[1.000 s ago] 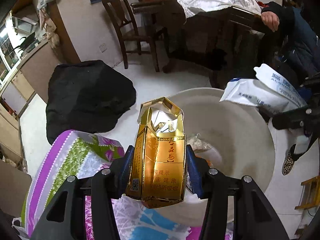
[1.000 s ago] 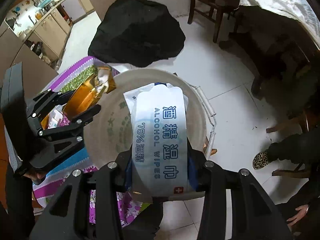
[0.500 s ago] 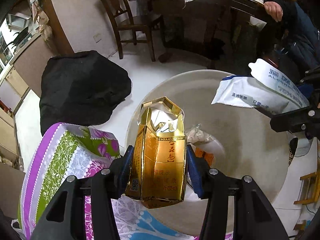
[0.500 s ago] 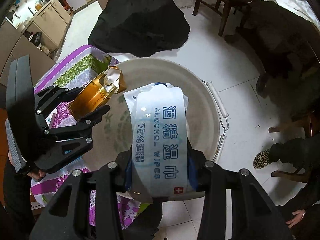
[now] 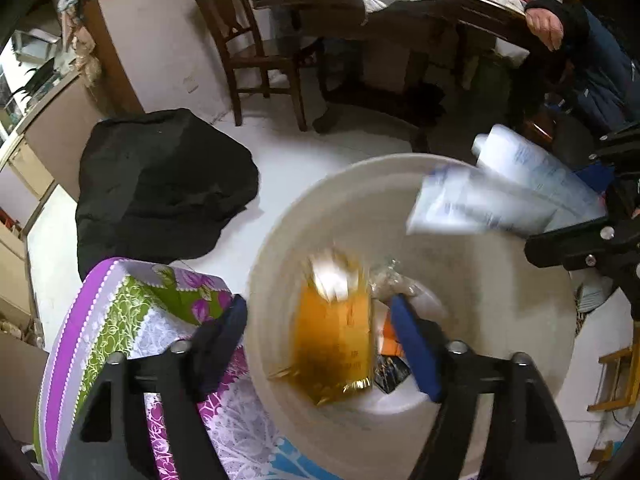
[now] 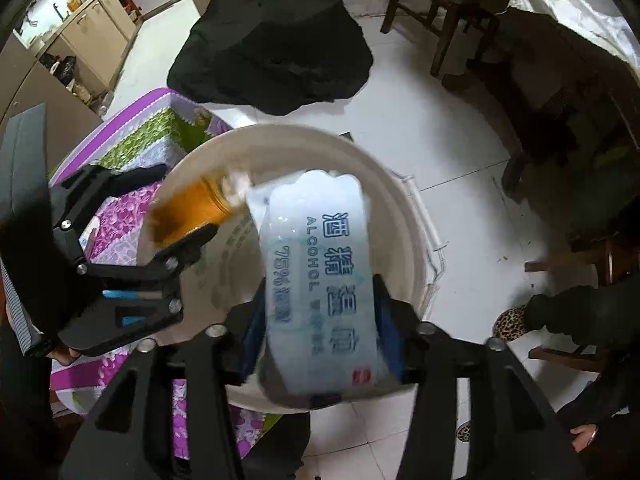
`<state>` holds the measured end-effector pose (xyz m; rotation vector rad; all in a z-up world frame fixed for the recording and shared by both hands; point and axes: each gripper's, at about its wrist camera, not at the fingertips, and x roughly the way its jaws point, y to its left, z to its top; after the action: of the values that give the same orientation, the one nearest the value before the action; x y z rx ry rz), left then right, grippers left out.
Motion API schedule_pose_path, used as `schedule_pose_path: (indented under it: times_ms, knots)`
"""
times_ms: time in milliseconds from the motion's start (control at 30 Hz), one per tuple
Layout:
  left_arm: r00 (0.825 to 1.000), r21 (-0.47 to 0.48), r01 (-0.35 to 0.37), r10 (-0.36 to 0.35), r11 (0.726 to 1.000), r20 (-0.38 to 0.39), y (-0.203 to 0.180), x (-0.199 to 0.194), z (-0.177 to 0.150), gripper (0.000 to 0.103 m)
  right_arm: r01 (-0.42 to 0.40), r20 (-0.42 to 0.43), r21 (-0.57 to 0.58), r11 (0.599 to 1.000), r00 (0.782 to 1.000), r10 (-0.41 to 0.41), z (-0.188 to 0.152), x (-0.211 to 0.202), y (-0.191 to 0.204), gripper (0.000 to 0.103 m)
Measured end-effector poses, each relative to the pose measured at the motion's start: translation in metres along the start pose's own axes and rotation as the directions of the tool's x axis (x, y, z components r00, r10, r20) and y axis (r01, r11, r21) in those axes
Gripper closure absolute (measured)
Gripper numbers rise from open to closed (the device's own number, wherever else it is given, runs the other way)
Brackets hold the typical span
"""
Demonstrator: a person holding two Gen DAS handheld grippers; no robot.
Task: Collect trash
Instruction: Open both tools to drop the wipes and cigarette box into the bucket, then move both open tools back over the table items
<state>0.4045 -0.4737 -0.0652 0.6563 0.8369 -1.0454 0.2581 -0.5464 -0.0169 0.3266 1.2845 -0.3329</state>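
**Both grippers spread above the white bucket, trash blurred between the fingers**

The left gripper (image 5: pixel 318 340) points steeply down over a large white bucket (image 5: pixel 500 360). Its jaws have just been opening and now stand wide: the blue pads (image 5: pixel 412 352) sit clear of the gold cigarette pack (image 5: pixel 334 332), with bucket wall showing on either side of it. The pack is smeared by motion blur, its torn top toward 12 o'clock, and it lies inside the bucket's outline. At 3 o'clock of the pack, on the bucket floor, lie a crumpled clear wrapper (image 5: pixel 394 280) and an orange scrap (image 5: pixel 390 334).

In the right wrist view the right gripper (image 6: pixel 320 332) hangs over the same bucket (image 6: pixel 404 216). Its jaws have also just been opening; the white pack of alcohol wipes (image 6: pixel 320 280) is between them, tilted with its top toward 11 o'clock and blurred. Whether the pads are touching its edges cannot be told for sure, though the pack looks loose. At 10 o'clock of the wipes the gold pack (image 6: pixel 192 208) shows beside the left gripper's fingers (image 6: pixel 188 240).

At 9 o'clock of the bucket is a purple and green floral cloth (image 5: pixel 132 320). A black bag (image 5: pixel 160 184) lies on the white tile floor (image 6: pixel 440 140) at 11 o'clock, with a wooden chair (image 5: pixel 248 44) farther off at 12 o'clock
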Motion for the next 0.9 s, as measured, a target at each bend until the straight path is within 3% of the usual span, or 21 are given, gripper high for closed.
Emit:
schedule_pose_path:
  times_ms: [200, 433, 567, 633, 700, 800, 900]
  knots:
    - [1.000, -0.028, -0.006, 0.006, 1.000, 0.009, 0.007, -0.005, -0.001, 0.028, 0.003, 0.015, 0.000, 1.000, 1.000, -0.003, 0.000, 0.001, -0.005, 0.050]
    - [0.996, -0.057, -0.061, 0.064, 0.997, 0.055, 0.001, -0.026, -0.010, 0.028, 0.006, 0.027, -0.020, 1.000, 1.000, -0.005, -0.010, 0.005, -0.001, 0.050]
    - [0.988, -0.123, -0.102, 0.114, 0.987, 0.102, -0.002, -0.049, -0.028, 0.028, 0.002, 0.140, -0.034, 0.999, 0.990, 0.002, -0.024, -0.011, 0.005, 0.050]
    - [0.979, -0.161, -0.142, 0.163, 0.977, 0.125, -0.004, -0.063, -0.044, 0.027, -0.010, 0.258, -0.027, 1.000, 0.966, 0.016, -0.038, -0.028, 0.008, 0.044]
    - [0.971, -0.201, -0.161, 0.192, 0.966, 0.145, -0.006, -0.075, -0.058, 0.023, -0.011, 0.378, -0.027, 1.000, 0.925, 0.021, -0.057, -0.043, 0.014, 0.039]
    - [0.961, -0.264, -0.171, 0.220, 0.949, 0.169, -0.008, -0.097, -0.085, 0.023, -0.011, 0.545, -0.056, 0.998, 0.838, 0.040, -0.100, -0.060, 0.034, 0.033]
    - [0.951, -0.314, -0.177, 0.244, 0.933, 0.191, -0.009, -0.130, -0.124, 0.022, -0.079, 0.612, -0.089, 0.993, 0.782, 0.117, -0.132, -0.065, 0.055, 0.028]
